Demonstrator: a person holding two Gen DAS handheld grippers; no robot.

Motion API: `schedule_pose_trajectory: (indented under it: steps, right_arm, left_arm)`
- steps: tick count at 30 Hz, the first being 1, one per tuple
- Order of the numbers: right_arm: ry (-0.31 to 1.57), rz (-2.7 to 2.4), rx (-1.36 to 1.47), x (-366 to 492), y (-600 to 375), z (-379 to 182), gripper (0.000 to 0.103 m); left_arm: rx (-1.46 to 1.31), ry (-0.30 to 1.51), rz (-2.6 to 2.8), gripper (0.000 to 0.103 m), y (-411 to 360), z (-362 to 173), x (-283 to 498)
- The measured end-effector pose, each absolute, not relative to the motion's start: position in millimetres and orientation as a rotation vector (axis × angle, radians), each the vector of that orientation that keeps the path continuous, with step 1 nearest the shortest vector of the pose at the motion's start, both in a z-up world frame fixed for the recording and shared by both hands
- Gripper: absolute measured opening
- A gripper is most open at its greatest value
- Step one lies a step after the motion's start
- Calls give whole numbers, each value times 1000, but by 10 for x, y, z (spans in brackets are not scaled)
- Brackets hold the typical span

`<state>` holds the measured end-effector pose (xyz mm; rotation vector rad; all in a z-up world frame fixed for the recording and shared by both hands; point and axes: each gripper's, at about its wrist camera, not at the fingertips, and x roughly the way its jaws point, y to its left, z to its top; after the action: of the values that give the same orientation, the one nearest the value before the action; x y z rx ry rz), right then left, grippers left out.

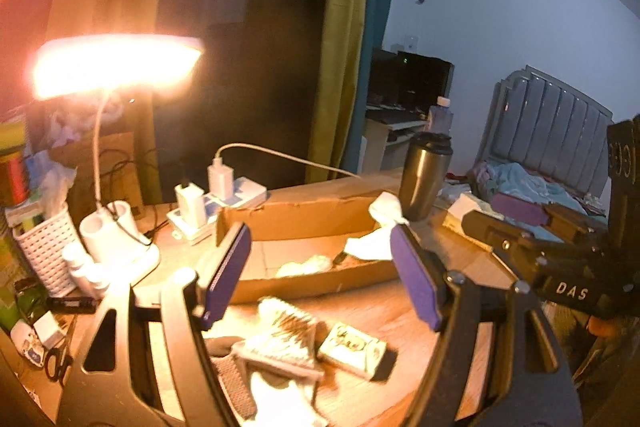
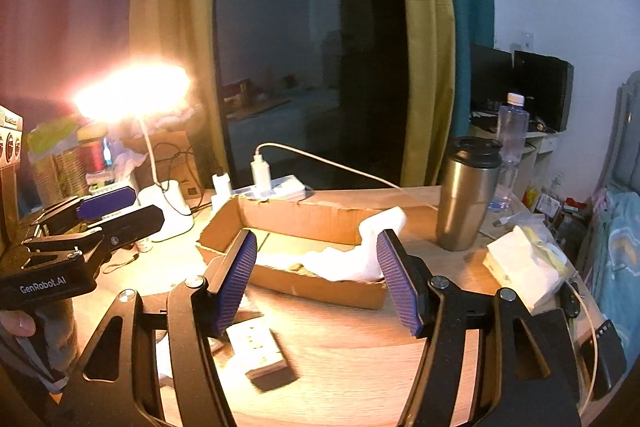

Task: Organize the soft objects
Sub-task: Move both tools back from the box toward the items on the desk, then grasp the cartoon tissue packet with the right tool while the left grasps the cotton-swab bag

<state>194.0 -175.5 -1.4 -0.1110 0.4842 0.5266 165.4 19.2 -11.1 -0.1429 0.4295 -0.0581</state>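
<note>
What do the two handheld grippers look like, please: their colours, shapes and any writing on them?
Both are black, with angular frames cut with triangular holes and silver bolts. Each gripper carries two flat, ribbed purple pads. The left gripper shows "GenRobot.AI" in white on its body in the right wrist view; the right gripper shows white letters "DAS".

Left gripper [image 1: 320, 275] is hanging over the wooden desk [image 1: 400, 311] with jaws apart, nothing sitting between them. Behind it, mid frame, a shallow cardboard box [image 1: 304, 219] is holding white cloth [image 1: 380, 227], one piece draping over its right rim. Folded socks [image 1: 280, 339] are lying at lower centre. The lamp [image 1: 116, 67] is glaring upper left, and the right gripper [image 1: 520, 227] is poking in from the right edge, beside a steel tumbler [image 1: 424, 179].
</note>
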Motion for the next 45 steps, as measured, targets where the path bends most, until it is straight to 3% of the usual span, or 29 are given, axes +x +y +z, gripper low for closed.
schedule_pose_trajectory:
  steps: [18, 22, 45]
  right_arm:
    - [584, 580, -172, 1858, -1293, -403, 67]
    - [607, 601, -184, 1882, -1170, -493, 75]
    - [830, 623, -234, 2095, -1014, -1308, 75]
  left_arm:
    - [-203, 481, 15, 73, 718, -496, 1346]
    - [-219, 500, 29, 73, 822, -609, 1332]
    - [-218, 623, 26, 73, 851, -1039, 1531]
